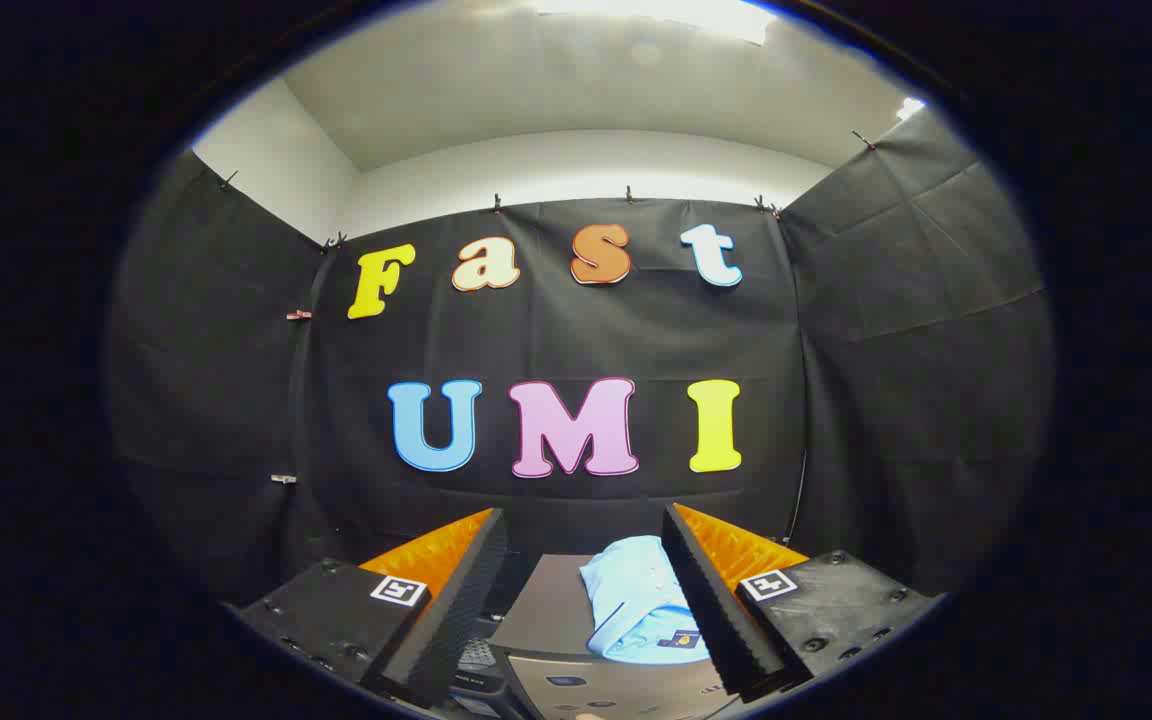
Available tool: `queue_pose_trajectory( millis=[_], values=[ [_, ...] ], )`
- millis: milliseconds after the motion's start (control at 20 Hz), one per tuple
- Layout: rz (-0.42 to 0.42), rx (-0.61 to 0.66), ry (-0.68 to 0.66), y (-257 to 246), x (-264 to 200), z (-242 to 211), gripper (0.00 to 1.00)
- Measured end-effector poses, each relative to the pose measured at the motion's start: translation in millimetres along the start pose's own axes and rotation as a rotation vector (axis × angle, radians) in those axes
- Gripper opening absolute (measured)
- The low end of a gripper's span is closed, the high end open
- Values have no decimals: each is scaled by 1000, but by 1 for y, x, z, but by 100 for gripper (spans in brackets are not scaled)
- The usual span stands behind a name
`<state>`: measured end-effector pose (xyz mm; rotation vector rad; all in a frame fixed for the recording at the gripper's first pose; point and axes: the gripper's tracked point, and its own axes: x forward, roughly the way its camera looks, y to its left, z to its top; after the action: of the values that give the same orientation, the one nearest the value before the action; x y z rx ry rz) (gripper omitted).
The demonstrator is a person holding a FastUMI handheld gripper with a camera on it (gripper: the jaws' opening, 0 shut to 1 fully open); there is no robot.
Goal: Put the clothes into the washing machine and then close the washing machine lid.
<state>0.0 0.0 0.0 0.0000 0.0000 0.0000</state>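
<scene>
1. Gripper (584, 590) is wide open, fingers apart, holding nothing.
2. Folded light-blue cloth shirt (636, 598) lies betw. the fingers, close to the right one.
3. Shirt sits on a flat dark-grey washing machine lid (548, 612), at its right edge.

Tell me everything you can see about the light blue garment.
The garment is light blue cloth, folded into a compact bundle with soft creases. A small dark label shows near its closer edge. It lies flat on a dark grey surface, ahead of the open claw, closer to its right finger, which covers one side of the cloth. Nothing grips it.
</scene>
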Motion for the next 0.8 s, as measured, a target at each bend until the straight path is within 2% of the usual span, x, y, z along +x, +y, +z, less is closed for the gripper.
queue_pose_trajectory(
  millis=[800],
  values=[
    [9, -23, 0, 0, 3, 3, 98]
  ],
)
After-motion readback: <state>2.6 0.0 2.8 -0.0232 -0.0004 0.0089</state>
